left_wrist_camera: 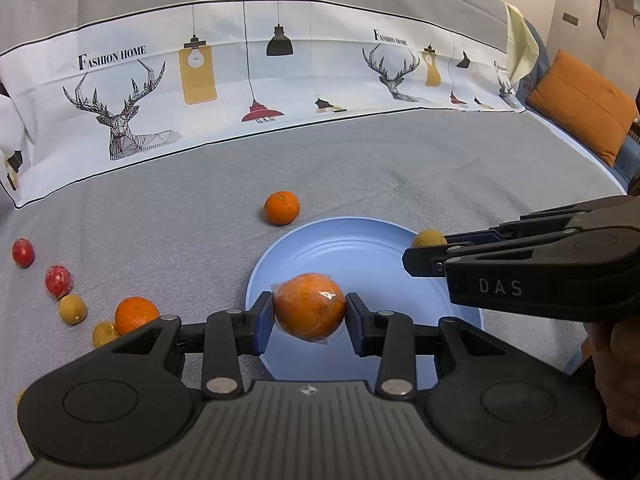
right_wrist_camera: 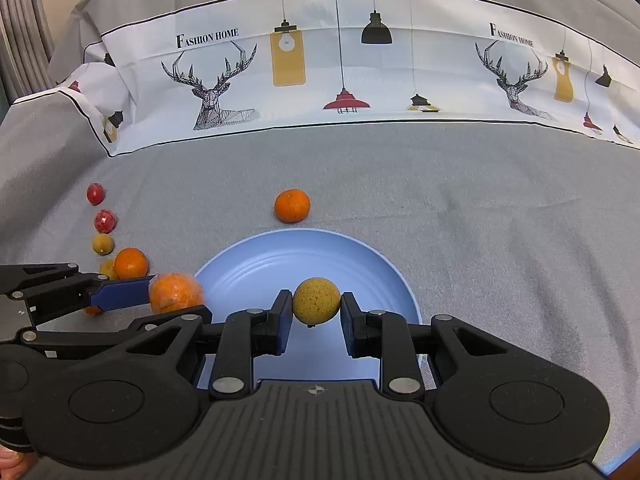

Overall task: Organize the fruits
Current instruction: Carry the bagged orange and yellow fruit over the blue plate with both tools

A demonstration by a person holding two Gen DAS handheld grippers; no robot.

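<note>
My left gripper (left_wrist_camera: 310, 312) is shut on a plastic-wrapped orange (left_wrist_camera: 310, 306) and holds it over the near left part of the blue plate (left_wrist_camera: 360, 248). It also shows in the right wrist view (right_wrist_camera: 176, 292). My right gripper (right_wrist_camera: 316, 304) is shut on a small yellow-brown round fruit (right_wrist_camera: 316, 300) above the blue plate (right_wrist_camera: 280, 256). In the left wrist view the right gripper (left_wrist_camera: 424, 254) comes in from the right with that fruit (left_wrist_camera: 428, 237) at its tip. A loose orange (left_wrist_camera: 282, 208) lies just beyond the plate.
On the grey cloth at left lie two red fruits (left_wrist_camera: 23, 253) (left_wrist_camera: 58, 281), two yellow-brown fruits (left_wrist_camera: 72, 309) (left_wrist_camera: 105, 334) and an orange (left_wrist_camera: 136, 314). A white printed cloth (left_wrist_camera: 240, 80) hangs behind. An orange cushion (left_wrist_camera: 584, 104) sits at far right.
</note>
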